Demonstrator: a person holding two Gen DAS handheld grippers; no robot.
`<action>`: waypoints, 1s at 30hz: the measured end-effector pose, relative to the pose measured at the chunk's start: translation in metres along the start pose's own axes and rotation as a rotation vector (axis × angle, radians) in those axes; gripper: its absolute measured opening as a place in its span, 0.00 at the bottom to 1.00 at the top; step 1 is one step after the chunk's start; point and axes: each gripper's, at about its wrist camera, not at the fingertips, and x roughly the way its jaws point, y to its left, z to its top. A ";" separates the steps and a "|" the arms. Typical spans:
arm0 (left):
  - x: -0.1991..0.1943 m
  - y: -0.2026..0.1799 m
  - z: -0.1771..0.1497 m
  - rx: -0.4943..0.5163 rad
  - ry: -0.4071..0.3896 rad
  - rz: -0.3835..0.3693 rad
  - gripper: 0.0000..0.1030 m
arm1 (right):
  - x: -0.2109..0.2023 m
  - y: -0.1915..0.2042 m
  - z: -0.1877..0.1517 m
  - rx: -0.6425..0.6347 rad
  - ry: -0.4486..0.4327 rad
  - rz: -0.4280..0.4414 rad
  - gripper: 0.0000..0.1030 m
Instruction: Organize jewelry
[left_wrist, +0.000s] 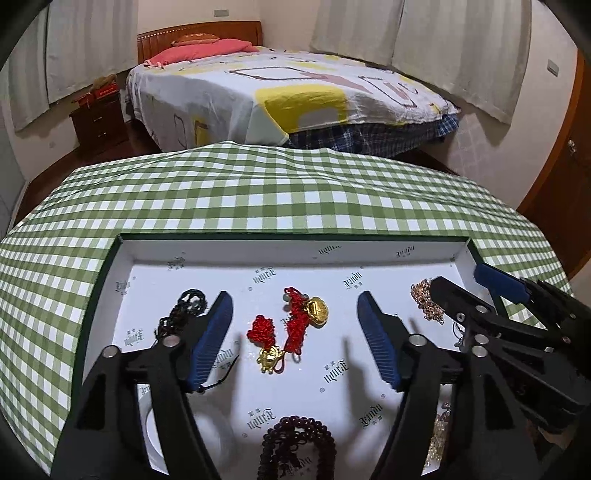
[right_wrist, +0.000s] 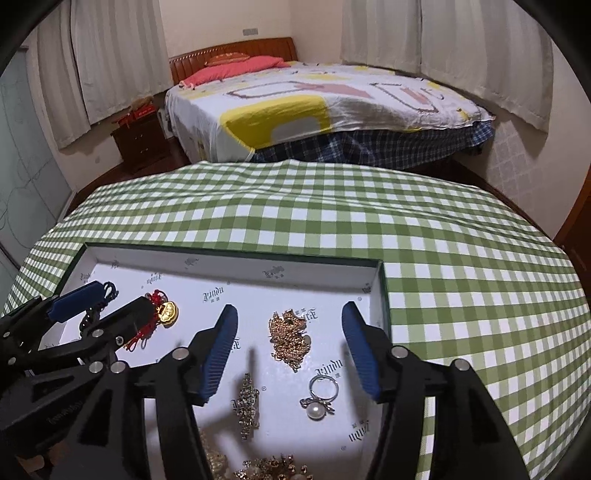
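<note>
Fingers of both grippers spread wide over red knotted cord bearing gold charms; gold chain heaped.

— Inspector A: The green-and-white checked tablecloth was gingham throughout. The shallow white cardboard tray bore grey printed logos and a dark green outer rim.

— Inspector B: Noted. The red knotted cord charm with gold pendants lay red and gold; the fine gold chain heap was gold; the silver ring with a white pearl silver and white.
</note>
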 end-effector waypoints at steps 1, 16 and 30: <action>-0.003 0.002 0.000 -0.006 -0.007 0.001 0.72 | -0.003 -0.001 -0.001 0.005 -0.010 -0.008 0.67; -0.050 0.012 -0.024 0.031 -0.112 0.074 0.87 | -0.044 0.000 -0.027 0.033 -0.123 -0.064 0.76; -0.151 0.029 -0.071 -0.014 -0.186 0.071 0.89 | -0.130 0.027 -0.073 0.012 -0.219 -0.056 0.77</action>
